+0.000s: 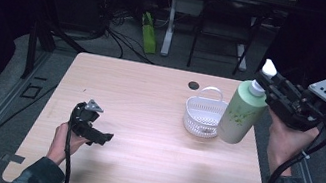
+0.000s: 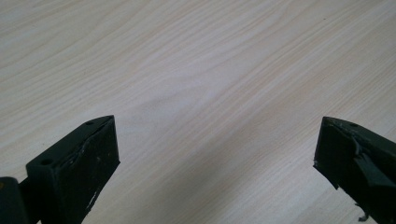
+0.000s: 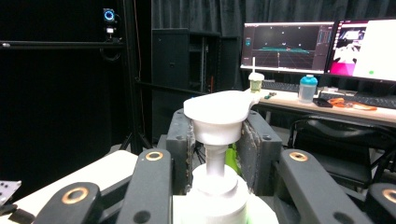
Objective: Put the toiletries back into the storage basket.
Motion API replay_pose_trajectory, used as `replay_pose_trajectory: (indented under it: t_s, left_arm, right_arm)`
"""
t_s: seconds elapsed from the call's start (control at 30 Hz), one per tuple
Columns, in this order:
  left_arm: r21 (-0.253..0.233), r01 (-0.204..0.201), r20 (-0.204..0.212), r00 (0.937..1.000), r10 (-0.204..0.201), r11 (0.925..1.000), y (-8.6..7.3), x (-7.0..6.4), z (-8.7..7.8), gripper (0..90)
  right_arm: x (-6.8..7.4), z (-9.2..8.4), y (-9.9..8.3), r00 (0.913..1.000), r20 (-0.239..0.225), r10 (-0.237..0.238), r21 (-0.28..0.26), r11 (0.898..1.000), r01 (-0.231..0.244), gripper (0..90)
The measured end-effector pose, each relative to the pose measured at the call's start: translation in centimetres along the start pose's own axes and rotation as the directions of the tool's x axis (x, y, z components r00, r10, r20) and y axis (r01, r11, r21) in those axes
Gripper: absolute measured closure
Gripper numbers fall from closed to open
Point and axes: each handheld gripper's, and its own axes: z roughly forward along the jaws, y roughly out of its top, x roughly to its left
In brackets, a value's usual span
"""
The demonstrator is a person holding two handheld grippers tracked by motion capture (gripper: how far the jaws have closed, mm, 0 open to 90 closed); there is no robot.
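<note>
Currently, a green pump bottle (image 1: 241, 115) is pinched at its white pump neck by the right gripper (image 1: 265, 84) and held tilted in the air, just beside the white basket (image 1: 203, 114) standing on the table (image 1: 146, 119). Low over bare wood, the left gripper (image 1: 101, 137) is kept with jaws spread wide, nothing between them.

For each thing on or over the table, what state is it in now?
Green pump bottle: lifted off the table, tilted, gripped at its white pump neck.
White basket: upright on the table, handle raised, nothing seen inside.
Right gripper: shut on the bottle.
Left gripper: open, empty, over bare table.
</note>
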Motion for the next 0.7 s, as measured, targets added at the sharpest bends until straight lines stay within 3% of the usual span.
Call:
replay_pose_trajectory:
  t_s: [0.7]
  left_arm:
    - [0.0,-0.008,0.004,1.0,0.008,1.0,0.0,-0.1,0.2,0.0]
  right_arm:
    - [-1.0,2.9,1.9,0.9998,0.021,0.0,-0.02,1.0,0.0,67.4]
